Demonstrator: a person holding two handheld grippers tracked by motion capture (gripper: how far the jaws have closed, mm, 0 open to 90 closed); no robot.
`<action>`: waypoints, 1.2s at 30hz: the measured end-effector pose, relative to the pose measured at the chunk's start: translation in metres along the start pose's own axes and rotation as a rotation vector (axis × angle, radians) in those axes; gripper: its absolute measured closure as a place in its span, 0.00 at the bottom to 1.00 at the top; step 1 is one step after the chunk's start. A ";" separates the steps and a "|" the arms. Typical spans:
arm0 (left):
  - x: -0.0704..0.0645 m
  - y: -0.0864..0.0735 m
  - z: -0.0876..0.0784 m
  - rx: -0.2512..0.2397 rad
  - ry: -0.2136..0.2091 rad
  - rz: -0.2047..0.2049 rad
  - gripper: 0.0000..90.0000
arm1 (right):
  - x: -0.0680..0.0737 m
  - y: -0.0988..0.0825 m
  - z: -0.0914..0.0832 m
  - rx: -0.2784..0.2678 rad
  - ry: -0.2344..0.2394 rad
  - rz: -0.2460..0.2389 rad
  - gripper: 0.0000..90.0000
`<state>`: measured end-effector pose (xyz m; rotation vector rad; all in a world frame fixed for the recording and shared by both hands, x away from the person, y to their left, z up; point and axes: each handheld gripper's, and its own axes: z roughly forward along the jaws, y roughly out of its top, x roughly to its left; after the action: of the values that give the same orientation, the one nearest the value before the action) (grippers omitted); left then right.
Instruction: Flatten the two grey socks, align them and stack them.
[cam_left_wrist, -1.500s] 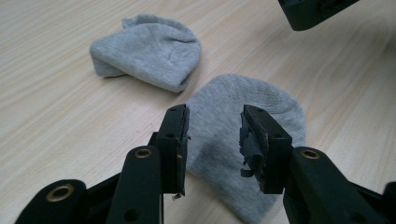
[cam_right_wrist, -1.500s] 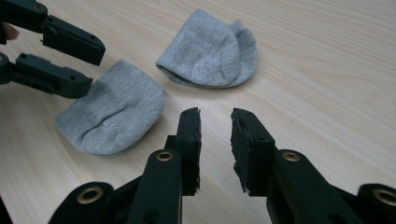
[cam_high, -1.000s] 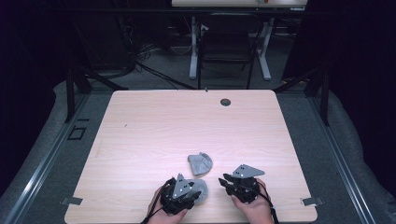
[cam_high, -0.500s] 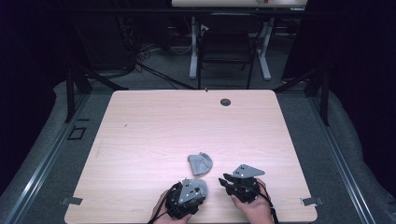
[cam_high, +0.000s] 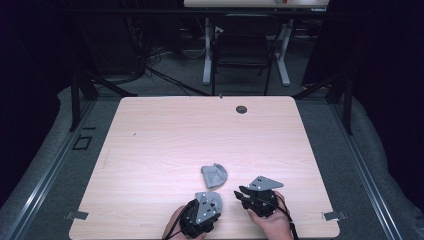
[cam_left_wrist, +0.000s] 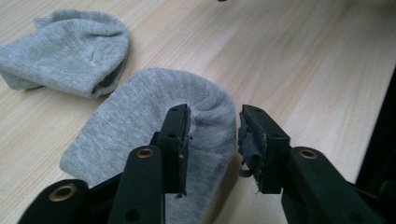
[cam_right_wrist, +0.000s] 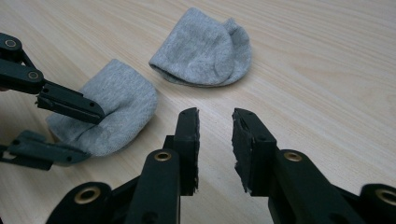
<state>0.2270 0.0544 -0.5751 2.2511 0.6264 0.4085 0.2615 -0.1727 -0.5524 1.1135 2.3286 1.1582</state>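
Two grey socks lie near the table's front edge. One, folded (cam_high: 214, 175) (cam_left_wrist: 70, 51) (cam_right_wrist: 205, 46), rests free just beyond both grippers. The other (cam_left_wrist: 154, 121) (cam_right_wrist: 116, 107) lies flat with its rounded toe end between the jaws of my left gripper (cam_high: 202, 215) (cam_left_wrist: 212, 116) (cam_right_wrist: 88, 135). Those jaws have just been closing around it. One pad touches the cloth and creases it, while the other stands a sliver off the edge. My right gripper (cam_high: 241, 192) (cam_right_wrist: 215, 140) hovers just right of that sock, open, with bare wood between its pads.
The light wooden table (cam_high: 165, 135) has a round black hole (cam_high: 241, 109) near its far edge. Both hands sit close to the near edge. A chair and desk legs (cam_high: 245, 55) stand on the floor beyond the table.
The left gripper has edged slightly right and toward the near edge, over the nearer sock. The right gripper and the folded sock have stayed put.
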 end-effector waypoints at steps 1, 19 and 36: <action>0.001 0.000 0.000 -0.005 0.007 0.004 0.75 | 0.000 0.000 0.000 -0.002 0.000 -0.002 0.79; 0.023 0.002 -0.025 -0.103 -0.047 -0.080 0.99 | 0.014 0.001 0.010 0.031 0.069 -0.047 0.89; 0.025 0.006 -0.035 -0.152 -0.059 -0.071 1.00 | 0.047 0.007 0.041 0.086 0.179 -0.119 1.00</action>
<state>0.2334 0.0846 -0.5450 2.0829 0.6209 0.3413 0.2575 -0.1125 -0.5699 0.9180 2.5638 1.1678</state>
